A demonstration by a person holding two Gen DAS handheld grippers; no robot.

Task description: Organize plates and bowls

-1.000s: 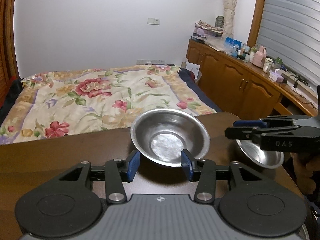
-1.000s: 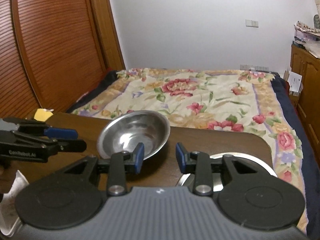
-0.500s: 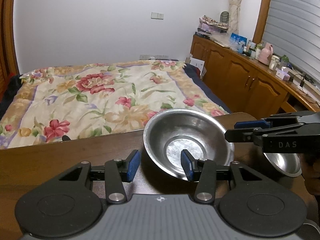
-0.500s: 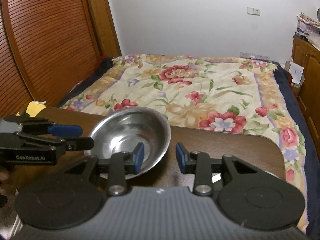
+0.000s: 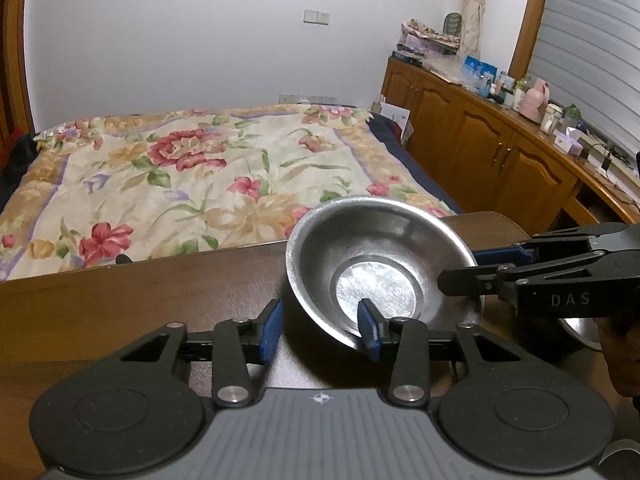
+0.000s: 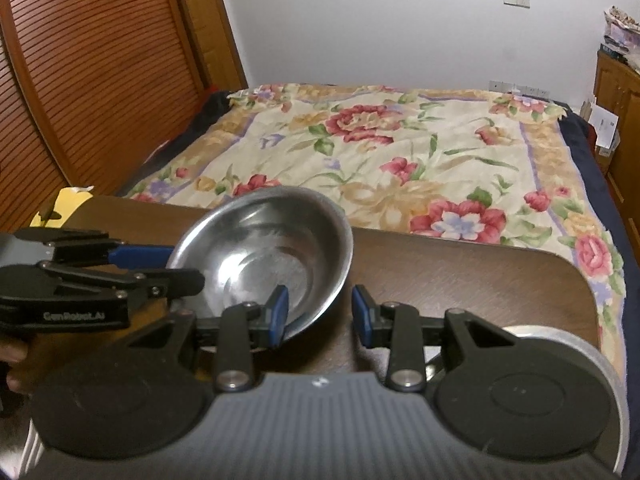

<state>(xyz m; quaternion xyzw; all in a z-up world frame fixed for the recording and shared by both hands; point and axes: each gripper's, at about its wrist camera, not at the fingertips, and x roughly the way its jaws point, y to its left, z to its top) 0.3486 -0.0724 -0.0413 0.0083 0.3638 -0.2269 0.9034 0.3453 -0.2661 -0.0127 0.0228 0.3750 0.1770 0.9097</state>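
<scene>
Bowl (image 5: pixel 380 276) hides second bowl (image 5: pixel 580 330) behind right hand-held gripper (image 5: pixel 472 270).

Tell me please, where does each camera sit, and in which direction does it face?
Left wrist view: sits on the left gripper, faces across the wooden table toward the bed; shows its own open fingers and the right gripper.
Right wrist view: sits on the right gripper, faces the same bed; shows its open fingers, the left gripper and a hand.
Shared: the steel bowl, table, bed.
</scene>
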